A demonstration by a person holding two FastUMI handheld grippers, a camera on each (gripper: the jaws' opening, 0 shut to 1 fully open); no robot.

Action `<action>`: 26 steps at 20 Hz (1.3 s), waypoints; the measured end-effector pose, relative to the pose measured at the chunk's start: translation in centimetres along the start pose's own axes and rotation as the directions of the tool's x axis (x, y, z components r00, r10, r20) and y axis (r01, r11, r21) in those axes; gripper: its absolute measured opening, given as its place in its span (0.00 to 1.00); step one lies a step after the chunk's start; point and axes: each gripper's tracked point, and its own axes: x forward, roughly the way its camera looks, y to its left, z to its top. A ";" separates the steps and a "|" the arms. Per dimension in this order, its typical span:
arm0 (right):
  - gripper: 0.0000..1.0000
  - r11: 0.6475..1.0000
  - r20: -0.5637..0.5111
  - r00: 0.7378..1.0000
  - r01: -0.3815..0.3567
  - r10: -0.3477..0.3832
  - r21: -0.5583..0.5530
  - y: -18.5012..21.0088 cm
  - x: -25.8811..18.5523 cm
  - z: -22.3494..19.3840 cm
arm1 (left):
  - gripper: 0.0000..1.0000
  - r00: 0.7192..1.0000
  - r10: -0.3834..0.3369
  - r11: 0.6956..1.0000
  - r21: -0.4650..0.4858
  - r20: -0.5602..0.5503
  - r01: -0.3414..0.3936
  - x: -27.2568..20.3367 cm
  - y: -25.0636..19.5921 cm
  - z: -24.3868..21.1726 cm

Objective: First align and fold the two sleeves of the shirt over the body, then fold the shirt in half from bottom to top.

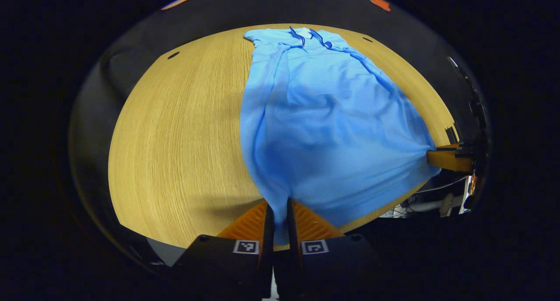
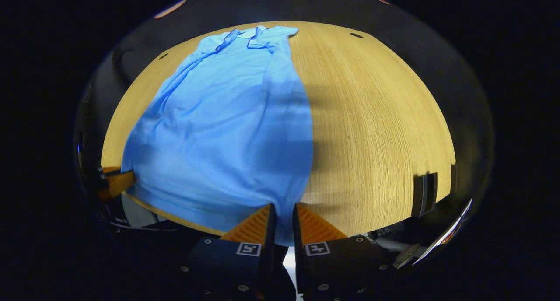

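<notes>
Holding the hem is where things stand right now — the left gripper (image 1: 280, 213) is clenched on one bottom corner of the blue shirt (image 1: 323, 117) and the right gripper (image 2: 283, 215) is pinching the other corner, both lifted a bit off the wooden table (image 1: 175, 139). In the left gripper view you can also see the other gripper's finger biting the cloth off at the right edge.

Biggest risk imo: the fabric is thin and bunched at each pinch, so a corner could slip out mid-swing and the fold lands crooked. Also if one hand travels faster than the other, the hem comes down skewed against the shoulders. The sleeves look tucked over the body already, and dragging the cloth could pull them back out.

Orientation — the shirt's long axis runs straight away from the grippers, collar (image 2: 253, 33) at the far end of the table, hem at the near edge.
</notes>
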 end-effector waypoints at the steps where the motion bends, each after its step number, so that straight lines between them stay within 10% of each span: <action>1: 0.12 1.000 -0.009 1.000 -0.010 0.010 0.023 0.1 0.0 0.1 | 0.17 1.000 -0.024 1.000 0.005 -0.009 0.024 0.0 -0.6 0.2; 5: 0.01 0.981 -0.001 0.991 -0.130 0.132 0.142 2.1 -0.2 0.9 | 0.17 0.996 -0.084 0.996 0.007 -0.018 0.084 0.1 -1.6 0.9; 26: 0.01 0.975 0.199 0.966 -0.192 0.167 0.113 4.0 -3.8 12.6 | 0.07 0.978 -0.181 0.979 -0.072 0.099 0.188 -1.9 0.9 11.3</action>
